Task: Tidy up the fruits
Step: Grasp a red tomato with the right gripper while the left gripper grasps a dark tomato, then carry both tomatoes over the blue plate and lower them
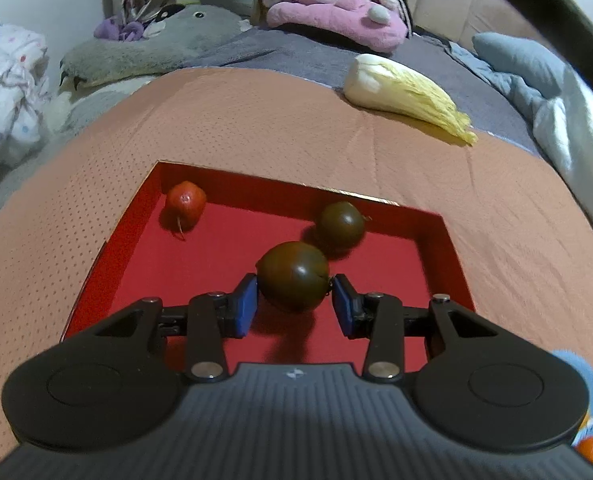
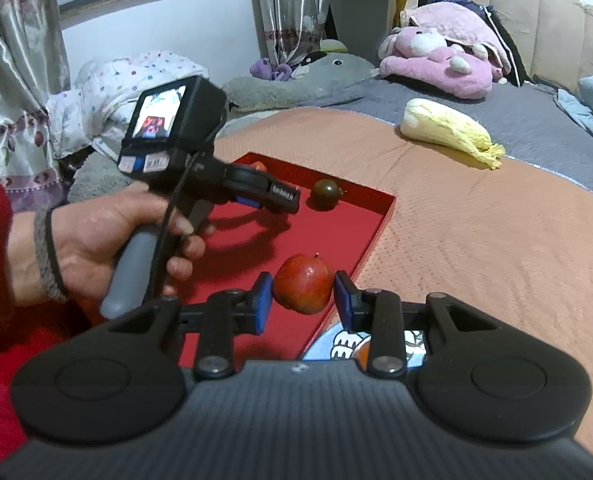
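A red tray (image 1: 108, 240) lies on the orange cloth. In the left wrist view my left gripper (image 1: 294, 304) is shut on a dark green-brown tomato (image 1: 292, 274) and holds it just above the tray floor. A second dark tomato (image 1: 342, 224) and a small red fruit (image 1: 185, 202) lie further back in the tray. In the right wrist view my right gripper (image 2: 303, 300) is shut on a red apple (image 2: 302, 288) above the tray's (image 2: 380, 224) near right edge. The left gripper's body (image 2: 200, 148) shows there, held by a hand; its fingertips are hidden.
A napa cabbage (image 1: 404, 94) lies on the cloth behind the tray, to the right. Plush toys (image 1: 332, 4) and bedding ring the bed's far side. A blue printed plate (image 2: 348, 346) with an orange fruit sits under the right gripper beside the tray.
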A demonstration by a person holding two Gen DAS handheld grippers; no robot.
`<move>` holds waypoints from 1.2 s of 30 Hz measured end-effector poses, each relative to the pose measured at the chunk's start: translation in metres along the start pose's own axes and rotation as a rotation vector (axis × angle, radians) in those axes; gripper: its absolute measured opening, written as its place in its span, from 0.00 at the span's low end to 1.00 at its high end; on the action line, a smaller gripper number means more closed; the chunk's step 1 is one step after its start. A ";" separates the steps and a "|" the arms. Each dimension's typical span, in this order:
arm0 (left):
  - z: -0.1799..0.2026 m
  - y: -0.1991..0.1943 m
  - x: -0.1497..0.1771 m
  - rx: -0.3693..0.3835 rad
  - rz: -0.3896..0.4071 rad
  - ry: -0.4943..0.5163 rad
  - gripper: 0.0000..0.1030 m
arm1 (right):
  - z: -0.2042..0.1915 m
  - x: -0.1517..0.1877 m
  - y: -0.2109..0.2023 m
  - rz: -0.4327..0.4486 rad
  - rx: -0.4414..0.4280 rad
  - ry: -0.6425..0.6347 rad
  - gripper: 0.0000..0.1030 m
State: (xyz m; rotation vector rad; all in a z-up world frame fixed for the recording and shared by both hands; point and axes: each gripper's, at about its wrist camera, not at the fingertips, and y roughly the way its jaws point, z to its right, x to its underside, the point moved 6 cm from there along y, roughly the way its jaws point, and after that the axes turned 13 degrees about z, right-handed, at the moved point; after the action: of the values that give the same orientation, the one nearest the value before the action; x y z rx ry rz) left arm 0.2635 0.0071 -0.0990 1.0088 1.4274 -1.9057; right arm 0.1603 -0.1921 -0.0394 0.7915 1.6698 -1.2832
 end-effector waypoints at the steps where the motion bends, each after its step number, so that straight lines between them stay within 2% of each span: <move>1: 0.002 -0.005 0.002 -0.002 0.005 0.013 0.45 | 0.000 -0.001 -0.004 0.006 0.001 0.000 0.35; 10: 0.007 -0.043 0.006 -0.024 0.039 0.054 0.45 | -0.001 0.002 -0.030 0.028 0.016 -0.002 0.35; 21: 0.004 -0.085 0.021 -0.020 0.048 0.013 0.45 | -0.008 0.004 -0.044 0.035 0.014 -0.003 0.35; 28: 0.007 -0.109 0.026 -0.026 0.081 0.020 0.45 | -0.007 0.004 -0.056 0.050 0.018 -0.007 0.35; 36: 0.032 -0.129 0.030 0.024 0.132 0.060 0.45 | 0.012 0.011 -0.079 0.062 0.065 0.001 0.35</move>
State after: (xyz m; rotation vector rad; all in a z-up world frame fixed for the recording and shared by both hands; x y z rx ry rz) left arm 0.1378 0.0137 -0.0481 1.1509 1.3387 -1.8154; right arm 0.0894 -0.2249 -0.0176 0.8754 1.5990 -1.2995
